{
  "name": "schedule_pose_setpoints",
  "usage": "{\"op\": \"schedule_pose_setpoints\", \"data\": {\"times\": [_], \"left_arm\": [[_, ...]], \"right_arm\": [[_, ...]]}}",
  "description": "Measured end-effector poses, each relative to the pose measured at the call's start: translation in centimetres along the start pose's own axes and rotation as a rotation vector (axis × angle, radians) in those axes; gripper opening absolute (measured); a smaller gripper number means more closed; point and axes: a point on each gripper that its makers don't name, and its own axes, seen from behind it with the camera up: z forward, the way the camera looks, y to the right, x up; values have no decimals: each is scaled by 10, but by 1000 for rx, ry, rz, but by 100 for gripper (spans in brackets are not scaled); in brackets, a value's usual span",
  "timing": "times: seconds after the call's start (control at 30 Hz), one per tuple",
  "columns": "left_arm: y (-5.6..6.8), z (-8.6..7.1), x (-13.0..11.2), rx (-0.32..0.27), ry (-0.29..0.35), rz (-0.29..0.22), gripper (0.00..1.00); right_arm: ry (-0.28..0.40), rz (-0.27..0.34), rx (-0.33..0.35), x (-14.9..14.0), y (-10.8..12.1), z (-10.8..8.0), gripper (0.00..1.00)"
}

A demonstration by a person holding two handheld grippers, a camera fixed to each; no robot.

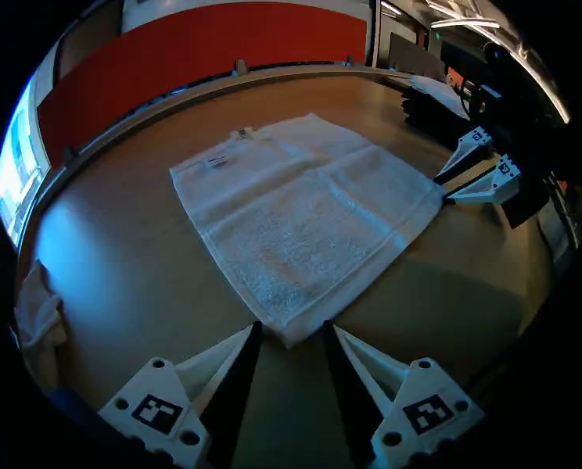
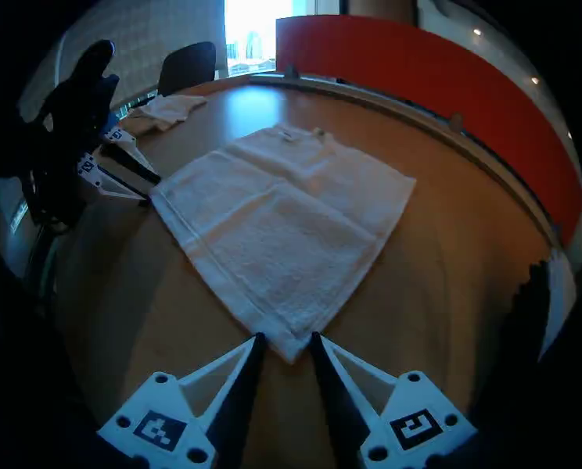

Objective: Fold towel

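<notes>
- On the wooden tabletop (image 1: 127, 258) a white towel (image 1: 307, 211) lies flat and spread out, with a small tag at its far edge.
- In the left gripper view, the left gripper (image 1: 291, 328) sits low at the towel's near corner. Its fingers (image 1: 240, 359) are apart, one on each side of the corner, not pressing it.
- In the right gripper view, the right gripper (image 2: 288, 338) meets another corner the same way. Its fingers (image 2: 240, 375) are spread and the tip of the cloth lies between them.
- A crumpled white cloth (image 2: 166, 109) rests on the far left of the tabletop in the right gripper view, near a dark chair (image 2: 188, 66).
- A red panel (image 2: 416, 66) runs behind the tabletop's far edge.
</notes>
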Motion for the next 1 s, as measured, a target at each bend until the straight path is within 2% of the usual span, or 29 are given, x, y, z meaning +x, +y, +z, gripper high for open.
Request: {"op": "schedule_pose_setpoints", "data": {"times": [0.13, 0.33, 0.4, 0.47, 0.67, 0.8, 1.0], "left_arm": [[0, 0, 0, 1, -3, -3, 54], [0, -1, 0, 3, -9, -5, 51], [-2, -1, 0, 11, -10, -8, 44], [-6, 0, 0, 28, -11, -15, 16], [-7, 0, 0, 50, -6, -16, 10], [-7, 0, 0, 56, -5, -9, 9], [-7, 0, 0, 55, -10, -28, 9]], "right_arm": [[-2, 11, -4, -1, 1, 0, 34], [-4, 29, -11, 0, 2, 1, 30], [-4, 31, -13, 0, 2, 1, 28], [-4, 31, -14, 0, 1, 1, 27], [-12, 24, -13, 1, 0, 1, 24], [-14, 17, -10, 3, -1, 1, 22], [-15, 10, -8, 4, -2, 1, 20]]}}
